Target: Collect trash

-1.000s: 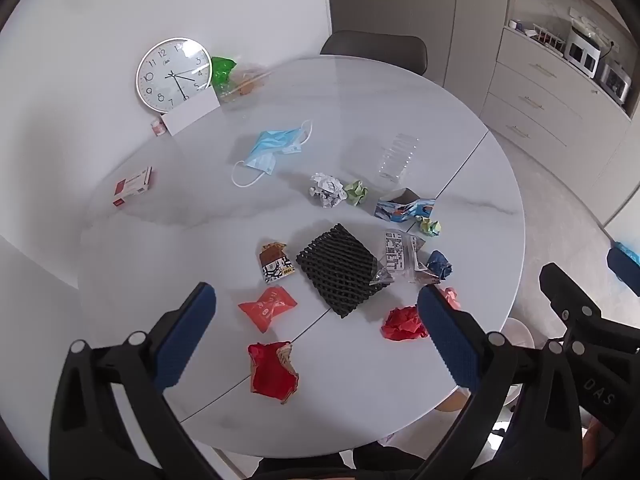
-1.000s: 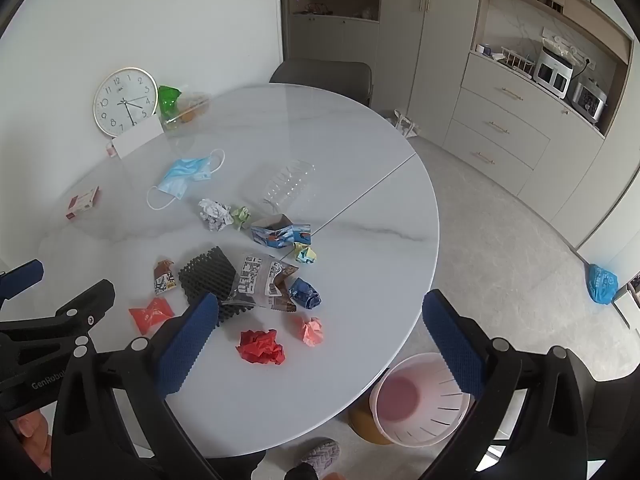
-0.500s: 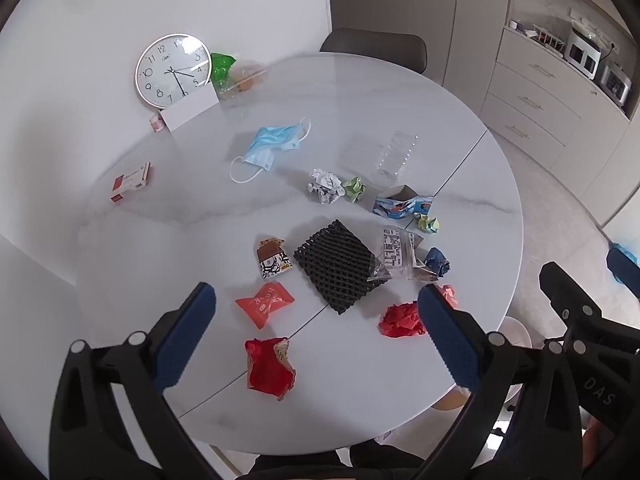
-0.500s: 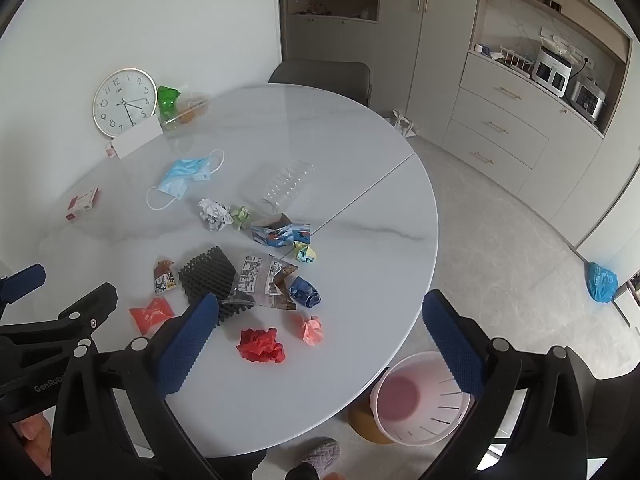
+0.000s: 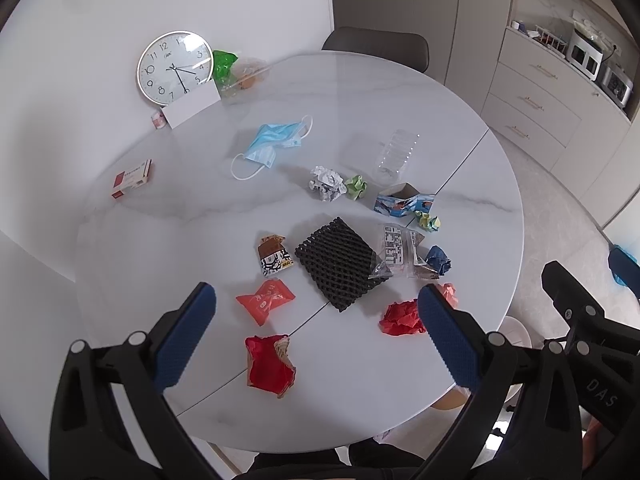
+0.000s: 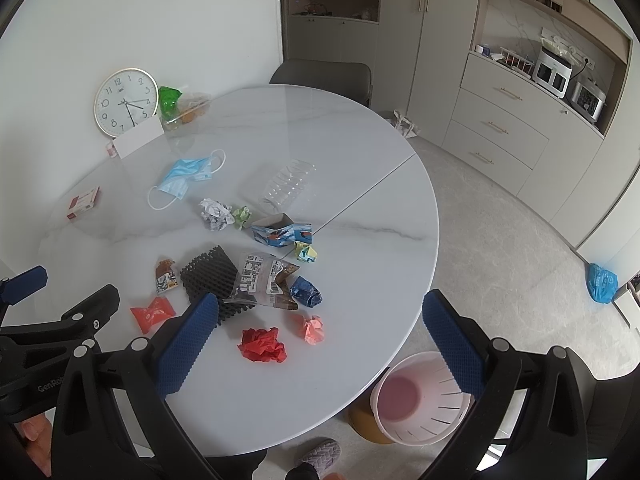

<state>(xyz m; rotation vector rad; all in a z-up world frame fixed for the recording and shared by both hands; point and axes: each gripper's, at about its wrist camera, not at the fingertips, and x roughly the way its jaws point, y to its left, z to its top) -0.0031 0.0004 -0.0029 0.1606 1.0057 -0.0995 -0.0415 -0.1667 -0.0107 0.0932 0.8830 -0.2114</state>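
Trash litters the counter [image 6: 360, 184] while the pink bin [image 6: 424, 420] on the floor holds nothing, and my left claw [image 5: 316, 332] and right claw [image 6: 320, 340] both hang apart.

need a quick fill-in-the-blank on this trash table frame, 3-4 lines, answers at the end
1. Both the left gripper and the right gripper have their jaws ____.
2. The pink plastic bin stands on the ____ beside the round white table.
3. The round white wall clock leans against the ____.
4. The light blue face mask lies ____ the table, touched by neither gripper.

Missing words: open; floor; wall; on
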